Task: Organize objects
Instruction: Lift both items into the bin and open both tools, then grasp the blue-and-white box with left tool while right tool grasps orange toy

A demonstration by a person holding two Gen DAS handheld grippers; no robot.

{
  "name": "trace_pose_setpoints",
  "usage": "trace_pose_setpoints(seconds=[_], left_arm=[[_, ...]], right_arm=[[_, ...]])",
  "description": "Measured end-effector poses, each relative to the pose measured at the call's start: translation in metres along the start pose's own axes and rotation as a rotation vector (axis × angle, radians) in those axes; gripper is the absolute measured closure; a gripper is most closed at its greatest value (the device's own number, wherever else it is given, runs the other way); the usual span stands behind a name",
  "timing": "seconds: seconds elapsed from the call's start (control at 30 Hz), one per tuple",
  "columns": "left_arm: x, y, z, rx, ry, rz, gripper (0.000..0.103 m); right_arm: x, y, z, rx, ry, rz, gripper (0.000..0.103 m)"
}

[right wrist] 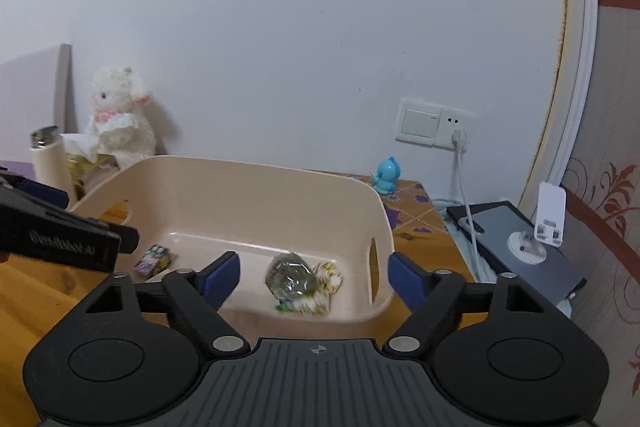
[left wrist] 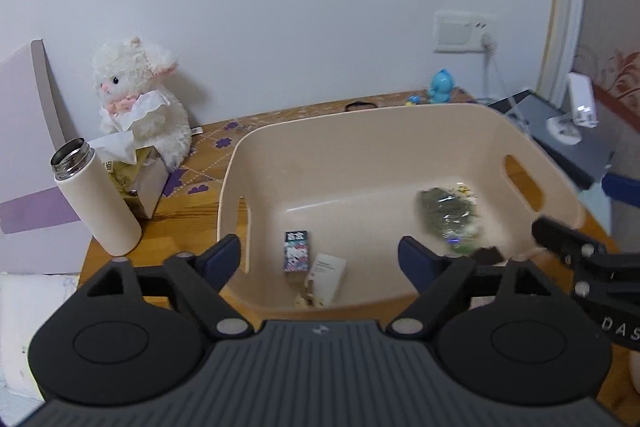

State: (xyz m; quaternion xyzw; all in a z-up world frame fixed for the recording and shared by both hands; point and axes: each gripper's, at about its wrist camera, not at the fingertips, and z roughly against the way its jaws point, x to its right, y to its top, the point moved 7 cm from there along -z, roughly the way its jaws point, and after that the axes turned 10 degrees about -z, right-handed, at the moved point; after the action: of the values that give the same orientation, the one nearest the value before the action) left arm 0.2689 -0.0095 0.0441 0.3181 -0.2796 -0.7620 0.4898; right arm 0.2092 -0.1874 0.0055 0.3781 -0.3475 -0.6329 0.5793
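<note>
We hold both grippers, left (left wrist: 320,259) and right (right wrist: 314,275), fingers released and empty, above the beige plastic bin (left wrist: 360,131), items lying directly below.

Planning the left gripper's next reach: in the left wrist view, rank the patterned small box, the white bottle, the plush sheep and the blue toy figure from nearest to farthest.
1. Patterned small box, inside the bin, just ahead.
2. White bottle, left, on the table.
3. Plush sheep, back left, by the wall.
4. Blue toy figure, far right corner.

Two wrist views, angled down, close over shared beige basket (left wrist: 400,131), facing wall (right wrist: 280,47)
</note>
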Motion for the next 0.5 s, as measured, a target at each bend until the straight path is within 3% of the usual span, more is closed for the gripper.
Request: trace_pose_setpoints(seconds=[0.27, 0.5], left_arm=[[0.010, -0.028, 0.028, 0.010, -0.010, -0.038, 0.014], [0.020, -0.065, 0.023, -0.036, -0.070, -0.007, 0.014]], right_arm=[[0.019, -0.031, 0.040, -0.020, 0.000, 0.021, 0.009], [0.026, -0.073, 0.043, -0.095, -0.026, 0.063, 0.008]])
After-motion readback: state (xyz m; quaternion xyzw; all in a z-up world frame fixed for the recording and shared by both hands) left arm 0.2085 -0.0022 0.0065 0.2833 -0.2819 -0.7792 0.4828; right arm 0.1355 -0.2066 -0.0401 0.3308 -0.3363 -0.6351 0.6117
